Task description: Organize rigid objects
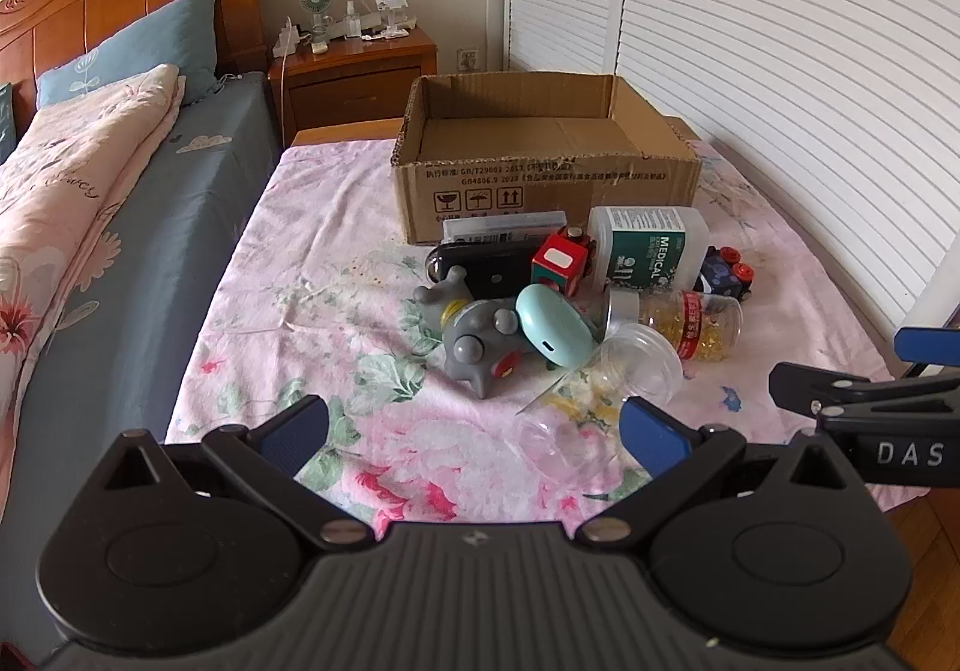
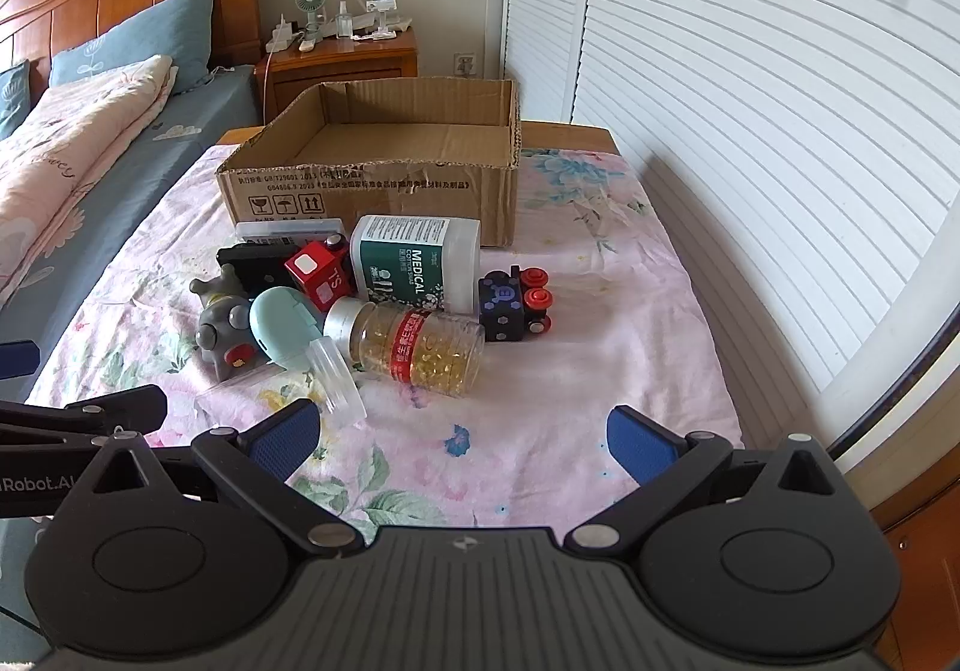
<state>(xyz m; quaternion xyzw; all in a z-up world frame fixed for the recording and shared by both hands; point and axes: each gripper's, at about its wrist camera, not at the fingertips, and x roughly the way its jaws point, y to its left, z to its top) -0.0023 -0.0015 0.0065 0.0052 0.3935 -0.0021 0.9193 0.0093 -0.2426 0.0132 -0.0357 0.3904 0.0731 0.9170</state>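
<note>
Both my tools are released; the pill bottle (image 2: 414, 344) lies crosswise ahead of the right tool (image 2: 459, 440), nearer than the left tool (image 1: 474, 434).

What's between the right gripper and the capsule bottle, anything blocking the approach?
Nothing visible. The right gripper is open with only bare floral sheet ahead of the capsule bottle. The clear plastic cup lies just left of that line, touching the bottle's cap end.
</note>
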